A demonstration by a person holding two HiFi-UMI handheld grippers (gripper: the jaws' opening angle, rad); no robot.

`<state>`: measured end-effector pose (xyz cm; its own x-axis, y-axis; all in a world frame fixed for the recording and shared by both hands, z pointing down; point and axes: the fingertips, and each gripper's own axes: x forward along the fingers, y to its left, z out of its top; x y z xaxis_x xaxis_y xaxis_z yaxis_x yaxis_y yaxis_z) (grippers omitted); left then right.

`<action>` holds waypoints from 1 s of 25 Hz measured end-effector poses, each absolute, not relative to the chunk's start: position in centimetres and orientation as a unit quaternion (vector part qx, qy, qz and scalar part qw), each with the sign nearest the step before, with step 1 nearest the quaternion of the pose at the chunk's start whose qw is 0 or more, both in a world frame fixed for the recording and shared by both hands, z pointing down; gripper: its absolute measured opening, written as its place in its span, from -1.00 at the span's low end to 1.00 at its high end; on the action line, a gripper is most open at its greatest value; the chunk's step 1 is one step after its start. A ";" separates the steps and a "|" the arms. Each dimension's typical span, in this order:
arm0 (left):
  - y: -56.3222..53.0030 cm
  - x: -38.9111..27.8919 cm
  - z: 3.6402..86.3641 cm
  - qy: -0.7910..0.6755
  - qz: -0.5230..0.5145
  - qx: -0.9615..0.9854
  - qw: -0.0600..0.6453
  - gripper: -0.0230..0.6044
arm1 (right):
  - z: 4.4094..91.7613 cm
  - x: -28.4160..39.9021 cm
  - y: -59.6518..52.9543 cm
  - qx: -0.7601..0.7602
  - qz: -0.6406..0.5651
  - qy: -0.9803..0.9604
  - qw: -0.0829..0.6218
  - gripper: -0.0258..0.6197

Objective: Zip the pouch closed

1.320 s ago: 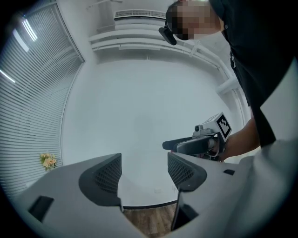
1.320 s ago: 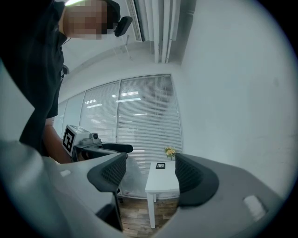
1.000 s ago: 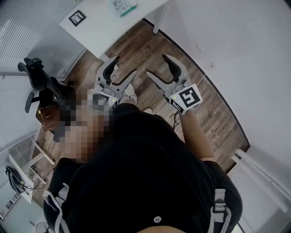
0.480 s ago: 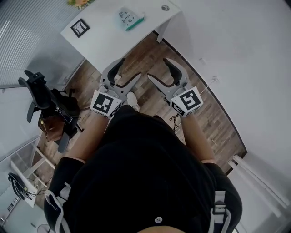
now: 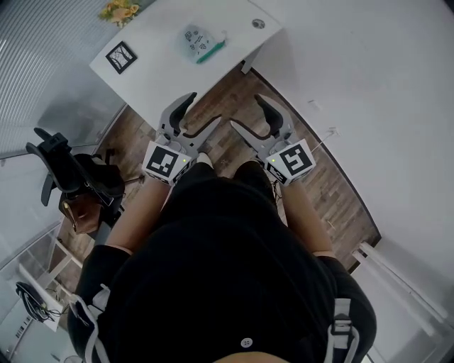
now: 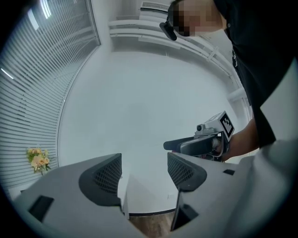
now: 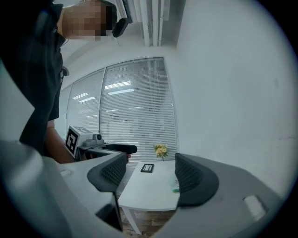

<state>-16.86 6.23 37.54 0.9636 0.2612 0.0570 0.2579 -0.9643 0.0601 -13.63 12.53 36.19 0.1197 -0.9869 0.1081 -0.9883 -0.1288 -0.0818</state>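
Pouch lies near table edge; left tool and right tool gape.

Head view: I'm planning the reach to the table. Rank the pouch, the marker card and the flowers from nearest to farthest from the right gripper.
Measured from the right gripper:
1. pouch, right of the table's middle.
2. marker card, on the table's left part.
3. flowers, at the far left edge.
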 end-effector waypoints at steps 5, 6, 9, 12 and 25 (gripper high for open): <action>5.3 -13.4 38.5 0.115 0.043 0.992 0.028 0.01 | 37.2 -9.2 12.0 0.744 0.079 -0.663 -0.008 0.09; 5.2 -12.5 38.8 0.109 0.045 0.993 0.029 0.01 | 37.4 -8.2 12.0 0.743 0.079 -0.665 -0.012 0.09; 5.1 -9.7 39.3 0.086 0.053 0.994 0.027 0.01 | 37.9 -5.1 11.8 0.730 0.079 -0.679 -0.019 0.09; 4.9 -5.9 39.4 0.048 0.058 0.997 0.024 0.01 | 38.0 -1.4 11.7 0.708 0.073 -0.702 -0.017 0.09; 6.8 5.7 38.7 -0.092 0.084 0.992 0.022 0.01 | 37.6 10.7 11.3 0.580 0.081 -0.810 -0.019 0.09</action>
